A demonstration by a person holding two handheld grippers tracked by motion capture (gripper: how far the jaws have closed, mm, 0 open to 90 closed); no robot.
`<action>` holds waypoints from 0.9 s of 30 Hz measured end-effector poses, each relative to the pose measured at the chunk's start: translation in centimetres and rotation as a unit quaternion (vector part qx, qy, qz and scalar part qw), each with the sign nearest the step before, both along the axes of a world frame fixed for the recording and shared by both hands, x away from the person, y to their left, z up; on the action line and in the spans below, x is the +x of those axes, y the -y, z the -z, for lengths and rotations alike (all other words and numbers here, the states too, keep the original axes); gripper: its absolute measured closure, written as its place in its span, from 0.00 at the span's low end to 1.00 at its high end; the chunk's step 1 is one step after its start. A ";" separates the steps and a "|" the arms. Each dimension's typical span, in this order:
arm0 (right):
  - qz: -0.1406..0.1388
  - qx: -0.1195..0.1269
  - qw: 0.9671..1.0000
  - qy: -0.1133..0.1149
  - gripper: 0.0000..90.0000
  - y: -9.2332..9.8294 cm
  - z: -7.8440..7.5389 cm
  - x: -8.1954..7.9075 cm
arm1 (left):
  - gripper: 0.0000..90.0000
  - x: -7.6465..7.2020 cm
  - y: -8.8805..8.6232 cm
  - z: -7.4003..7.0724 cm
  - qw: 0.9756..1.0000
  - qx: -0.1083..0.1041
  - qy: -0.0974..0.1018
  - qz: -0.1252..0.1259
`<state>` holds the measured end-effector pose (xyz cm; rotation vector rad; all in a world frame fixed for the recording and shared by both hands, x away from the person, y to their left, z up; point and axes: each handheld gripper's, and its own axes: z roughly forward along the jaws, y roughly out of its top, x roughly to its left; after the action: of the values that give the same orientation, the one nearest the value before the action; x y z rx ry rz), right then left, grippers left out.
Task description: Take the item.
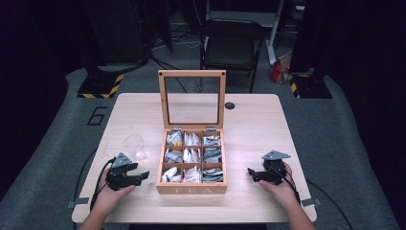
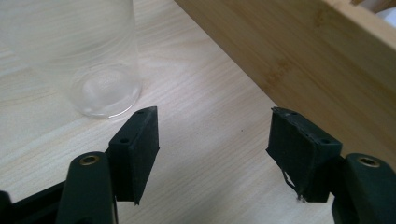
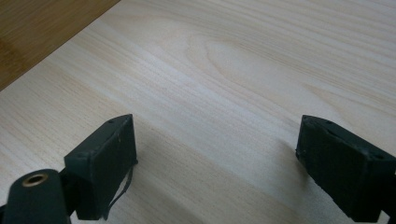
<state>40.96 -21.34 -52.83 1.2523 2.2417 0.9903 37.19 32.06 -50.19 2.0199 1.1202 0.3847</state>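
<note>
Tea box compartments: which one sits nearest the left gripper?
The front-left compartment of the tea box, in the row just behind the TEA lettering. It lies closest to the left gripper, whose open fingers point at that corner; the other compartments lie farther back or right.

Black folding chair (image 1: 233,45) beyond the table (image 1: 258,124); red bag (image 1: 279,71) on the floor beside it

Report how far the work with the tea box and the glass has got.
Done: the tea box stands with its lid raised, packets in all nine compartments. In hand: nothing; the left gripper and the right gripper rest open on the table. Left: the glass looks empty, no packet moved.
</note>
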 end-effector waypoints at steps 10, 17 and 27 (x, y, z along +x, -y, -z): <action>0.000 0.000 1.000 0.000 0.13 0.0 0.0 0.0 | 0.48 -0.8 0.0 -1.6 0.999 -0.020 0.025 0.006; 0.000 0.000 1.000 0.000 0.13 0.0 0.0 0.0 | 0.50 -0.9 0.3 -2.4 0.999 -0.024 0.027 0.011; 0.000 0.000 1.000 0.000 0.13 0.0 0.0 0.0 | 0.54 -0.6 1.1 -3.6 0.998 -0.025 0.041 0.030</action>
<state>40.96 -21.34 -52.83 1.2524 2.2419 0.9905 36.54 31.00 -46.59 1.9709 1.0079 0.4009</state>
